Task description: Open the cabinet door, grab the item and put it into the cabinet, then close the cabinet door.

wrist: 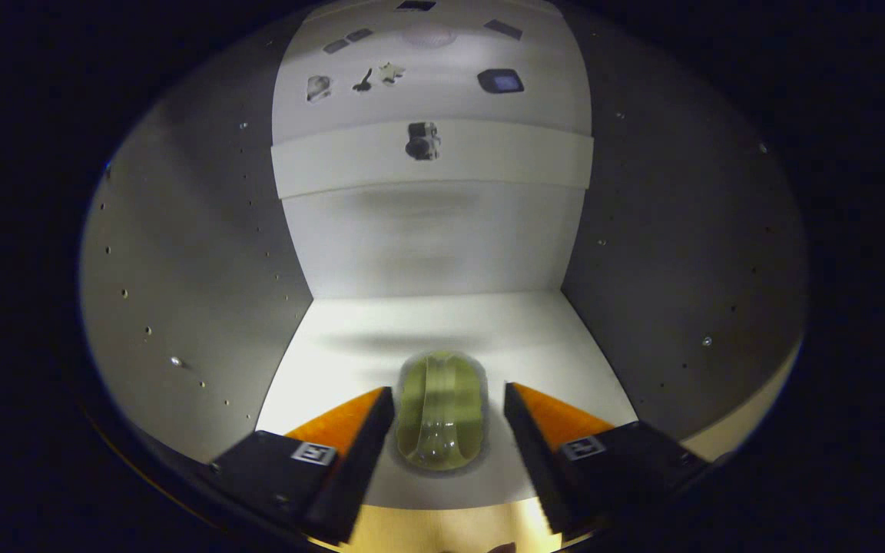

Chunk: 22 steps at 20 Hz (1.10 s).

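Note:
A small oval, translucent yellow-green item (441,411) lies on the white floor of the cabinet (427,322), near its front edge. My gripper (449,393) reaches into the cabinet and stands open, one finger on each side of the item. The left fingertip (381,407) is almost at the item's side. A narrow strip of floor shows between the item and the right fingertip (518,403). Neither finger presses on it.
Grey side walls (204,253) dotted with peg holes close in left and right, and a white back wall (435,238) stands beyond the item. A white crossbar (488,157) runs higher up with a small dark object (421,140) on it. Several small dark shapes (500,81) show above.

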Available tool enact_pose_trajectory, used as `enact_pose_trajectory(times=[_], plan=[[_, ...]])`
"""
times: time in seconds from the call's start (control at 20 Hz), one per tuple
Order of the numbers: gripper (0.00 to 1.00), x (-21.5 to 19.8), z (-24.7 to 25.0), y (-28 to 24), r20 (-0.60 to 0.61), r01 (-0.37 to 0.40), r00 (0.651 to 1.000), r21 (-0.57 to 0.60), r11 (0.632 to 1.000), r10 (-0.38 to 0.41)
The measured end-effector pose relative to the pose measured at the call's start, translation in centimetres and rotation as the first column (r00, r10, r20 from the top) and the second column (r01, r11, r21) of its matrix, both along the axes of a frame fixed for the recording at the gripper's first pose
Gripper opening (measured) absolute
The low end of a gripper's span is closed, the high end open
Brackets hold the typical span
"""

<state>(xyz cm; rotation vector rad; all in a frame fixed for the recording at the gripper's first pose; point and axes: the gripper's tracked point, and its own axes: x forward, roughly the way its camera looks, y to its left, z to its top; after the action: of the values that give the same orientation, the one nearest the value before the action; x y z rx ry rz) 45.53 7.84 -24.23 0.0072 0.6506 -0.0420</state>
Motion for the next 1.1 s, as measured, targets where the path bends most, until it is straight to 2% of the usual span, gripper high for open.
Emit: enact_pose_trajectory(times=[0.05,0.25,0.4,0.55,0.75,0.9,1.1], plan=[[1.0,-0.2,0.8,-0.1,0.02,0.013,1.0,0.009,1.0,-0.013],[0.98,-1.8,5.9,-0.9,0.161,0.035,0.986,0.021,0.999,-0.038],[0.98,-4.8,10.7,-1.4,0.28,0.036,0.959,0.002,0.999,-0.035],[0.98,-9.0,16.5,-1.5,0.432,0.036,0.902,-0.028,0.999,-0.02],[0.98,-15.9,22.0,-1.8,0.563,0.04,0.826,-0.059,0.997,0.0],[0.98,-21.0,24.9,-3.1,0.636,0.076,0.772,-0.077,0.994,-0.009],[0.98,-26.7,26.8,-5.7,0.688,0.126,0.725,-0.084,0.988,-0.034]])
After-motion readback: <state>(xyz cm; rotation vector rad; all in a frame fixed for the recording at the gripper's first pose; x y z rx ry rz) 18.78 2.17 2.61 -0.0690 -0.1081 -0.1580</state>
